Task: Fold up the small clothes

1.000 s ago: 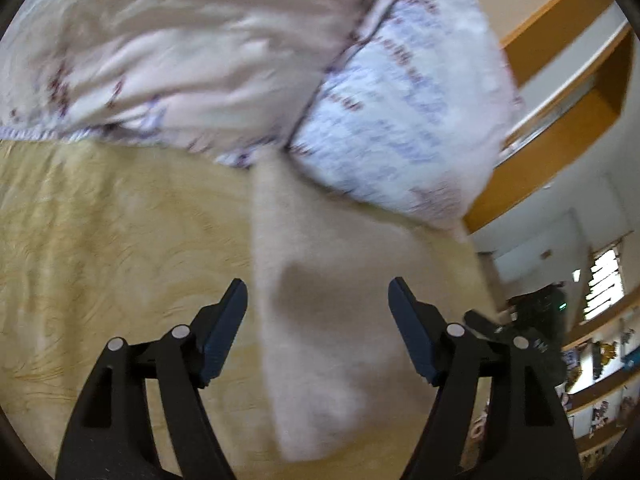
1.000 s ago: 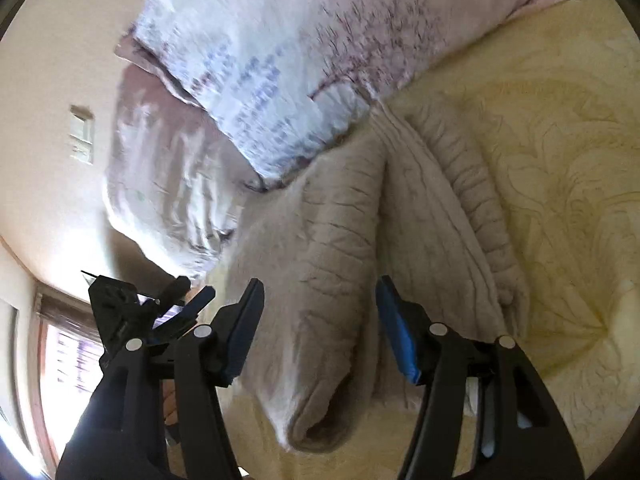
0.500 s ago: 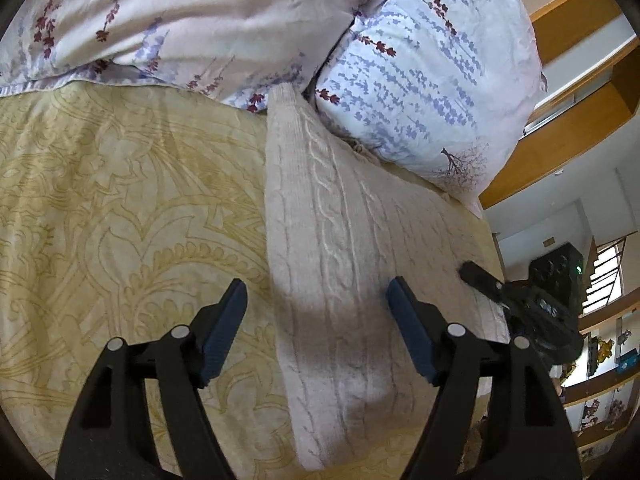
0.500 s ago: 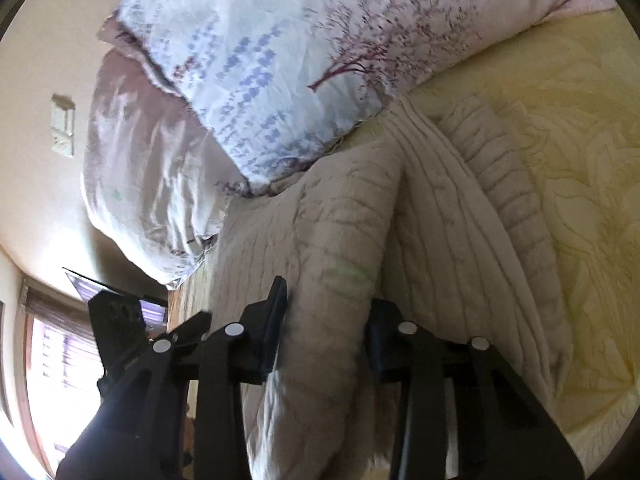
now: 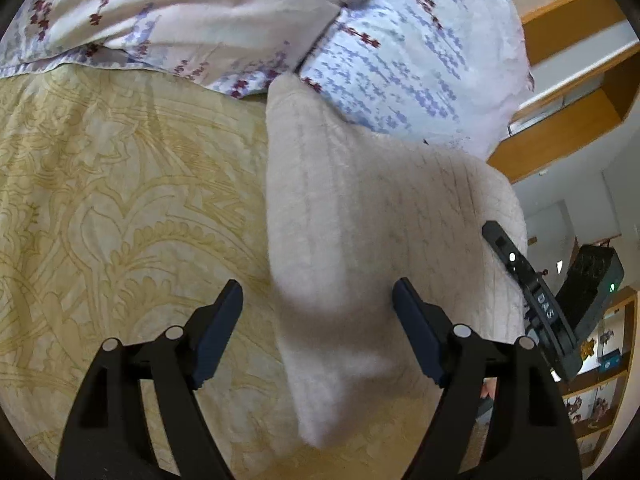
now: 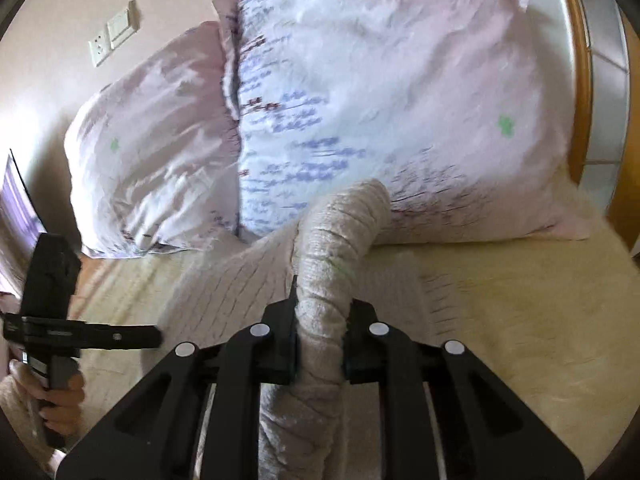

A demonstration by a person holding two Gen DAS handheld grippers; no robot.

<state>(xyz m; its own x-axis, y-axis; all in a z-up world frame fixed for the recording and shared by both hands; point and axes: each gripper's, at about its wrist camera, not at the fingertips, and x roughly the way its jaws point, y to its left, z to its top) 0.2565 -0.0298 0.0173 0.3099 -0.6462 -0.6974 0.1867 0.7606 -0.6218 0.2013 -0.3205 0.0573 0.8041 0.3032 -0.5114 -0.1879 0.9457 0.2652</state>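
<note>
The only text that can be read is "DAS", in pale capitals on the black arm of the right gripper (image 5: 545, 307) as it shows at the right edge of the left wrist view, the letters running along the arm. The wall plate (image 6: 113, 33) beside the pillows bears no readable marking, and nothing else carries lettering.

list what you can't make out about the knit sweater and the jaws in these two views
- Right wrist view: the knit sweater runs under the right gripper, whose jaws have just closed on a bunched fold; its near end is hidden.
- Left wrist view: motion blur smears the sweater's cable pattern.
- Left wrist view: the left gripper is open; its body hides the near hem.
</note>
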